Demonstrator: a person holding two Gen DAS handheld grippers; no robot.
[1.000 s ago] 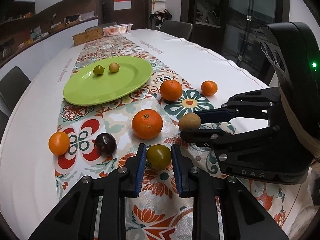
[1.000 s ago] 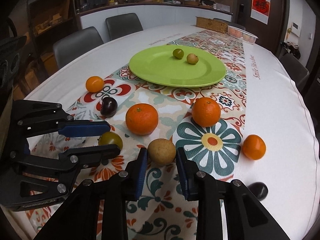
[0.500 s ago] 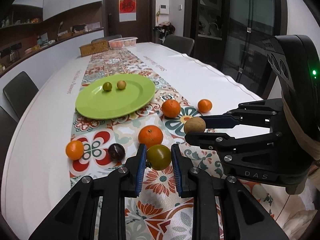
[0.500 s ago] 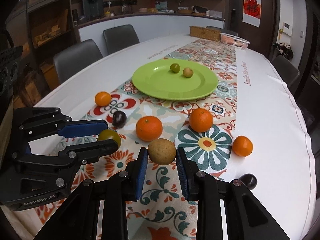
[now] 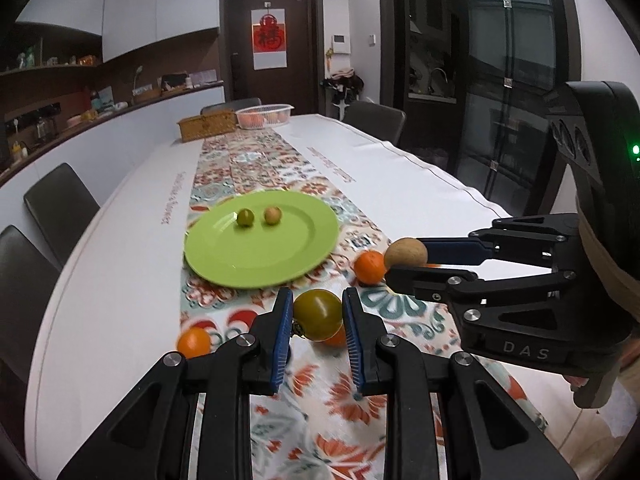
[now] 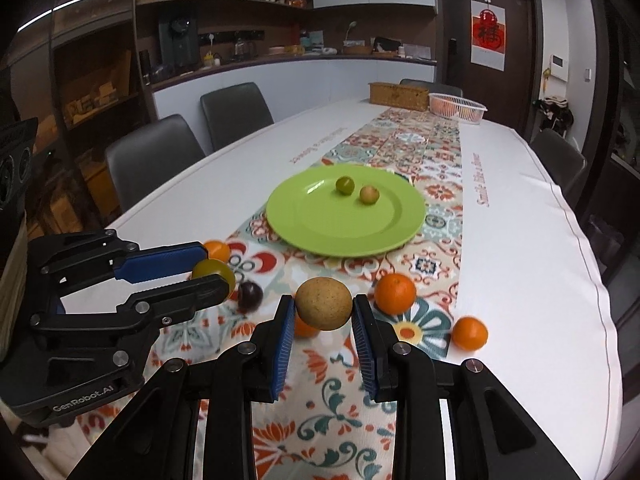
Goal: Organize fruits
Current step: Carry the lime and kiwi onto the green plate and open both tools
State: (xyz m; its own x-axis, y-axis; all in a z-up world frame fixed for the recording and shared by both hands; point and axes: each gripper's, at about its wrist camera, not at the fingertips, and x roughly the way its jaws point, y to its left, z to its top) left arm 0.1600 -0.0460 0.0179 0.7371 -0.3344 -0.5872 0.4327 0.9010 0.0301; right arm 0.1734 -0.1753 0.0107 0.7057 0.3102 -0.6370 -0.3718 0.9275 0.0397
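My left gripper (image 5: 316,314) is shut on an olive-green round fruit (image 5: 318,313) and holds it above the table; it also shows in the right wrist view (image 6: 214,274). My right gripper (image 6: 323,309) is shut on a tan round fruit (image 6: 324,303), also lifted; this fruit shows in the left wrist view (image 5: 406,253). A green plate (image 5: 224,256) lies ahead on the patterned runner with a small green fruit (image 5: 245,217) and a small tan fruit (image 5: 272,215) on it. Oranges (image 6: 395,293) and a dark plum (image 6: 251,295) lie on the runner.
A wicker box (image 5: 206,129) and a white basket of fruit (image 5: 264,116) stand at the table's far end. Grey chairs (image 6: 154,160) line both sides. Another orange (image 6: 470,333) lies near the right table edge.
Both grippers have risen from the table with their fruits held and moved forward toward the plate. The fruits on the runner now lie lower and partly behind the fingers.
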